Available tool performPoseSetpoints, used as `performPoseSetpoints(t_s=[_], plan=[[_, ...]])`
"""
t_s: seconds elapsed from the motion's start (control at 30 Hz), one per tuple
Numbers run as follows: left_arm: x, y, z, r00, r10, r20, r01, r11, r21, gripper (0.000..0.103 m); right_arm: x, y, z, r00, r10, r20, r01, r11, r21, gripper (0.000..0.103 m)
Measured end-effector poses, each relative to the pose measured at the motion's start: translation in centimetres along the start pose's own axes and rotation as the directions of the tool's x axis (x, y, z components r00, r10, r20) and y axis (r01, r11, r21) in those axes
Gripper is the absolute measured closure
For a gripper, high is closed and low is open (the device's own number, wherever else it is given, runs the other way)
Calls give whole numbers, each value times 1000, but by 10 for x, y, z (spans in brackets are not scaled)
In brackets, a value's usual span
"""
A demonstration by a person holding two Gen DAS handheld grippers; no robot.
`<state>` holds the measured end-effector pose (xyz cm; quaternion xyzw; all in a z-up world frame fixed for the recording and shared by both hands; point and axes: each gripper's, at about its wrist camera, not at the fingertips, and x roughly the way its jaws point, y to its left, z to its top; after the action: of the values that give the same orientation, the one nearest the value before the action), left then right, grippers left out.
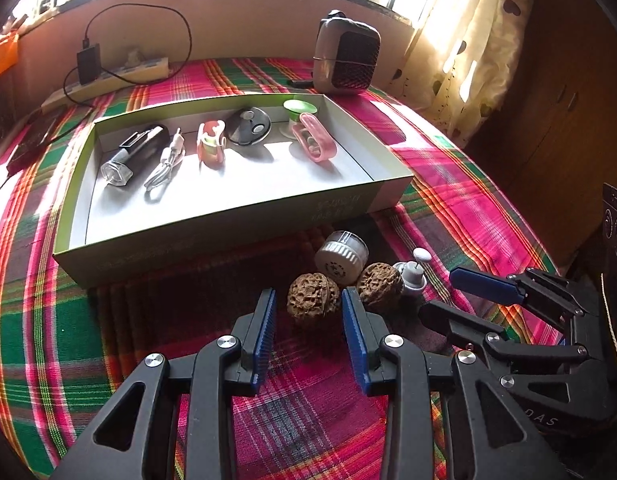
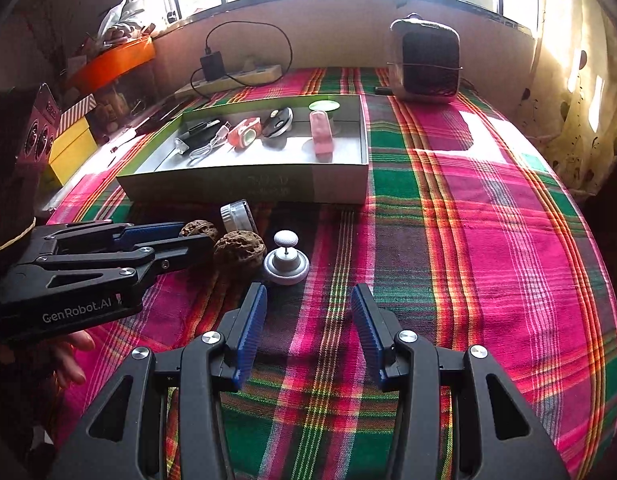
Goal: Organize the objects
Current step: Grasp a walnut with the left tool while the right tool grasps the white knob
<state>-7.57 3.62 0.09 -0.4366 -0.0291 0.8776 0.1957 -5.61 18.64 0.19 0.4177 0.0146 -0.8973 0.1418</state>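
A shallow green-rimmed box [image 1: 228, 220] [image 2: 244, 188] on the plaid cloth holds a flashlight [image 1: 134, 152], a white cable [image 1: 166, 162], a red-white gadget [image 1: 210, 144], a dark disc [image 1: 248, 126] and a pink clip [image 1: 312, 136]. In front of it lie two walnuts [image 1: 313, 300] [image 1: 379, 282], a small white jar [image 1: 341, 257] and a grey knob [image 1: 413, 274] [image 2: 286, 262]. My left gripper [image 1: 308, 300] [image 2: 180, 240] is open, its pads on either side of the left walnut. My right gripper [image 2: 308, 300] [image 1: 448, 292] is open and empty, just short of the knob.
A small heater [image 1: 346, 56] [image 2: 426, 62] stands at the back right. A power strip with charger and cable [image 1: 120, 70] lies at the back left. Boxes and an orange tray [image 2: 108, 64] sit at the far left. A curtain [image 1: 468, 40] hangs on the right.
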Motion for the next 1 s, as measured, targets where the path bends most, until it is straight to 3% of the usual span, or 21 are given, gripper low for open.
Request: performPoseSetpoints(t_s=[0.63,1.0], plan=[[3,11,6,999,33,7,-33,999,-28,71,24,9,19,999,-33,-43,29,994,-105,56],[3,12,6,999,38,16,-38,999,-22,71,26,5,22,998,-37,-46,32,995,-97,52]])
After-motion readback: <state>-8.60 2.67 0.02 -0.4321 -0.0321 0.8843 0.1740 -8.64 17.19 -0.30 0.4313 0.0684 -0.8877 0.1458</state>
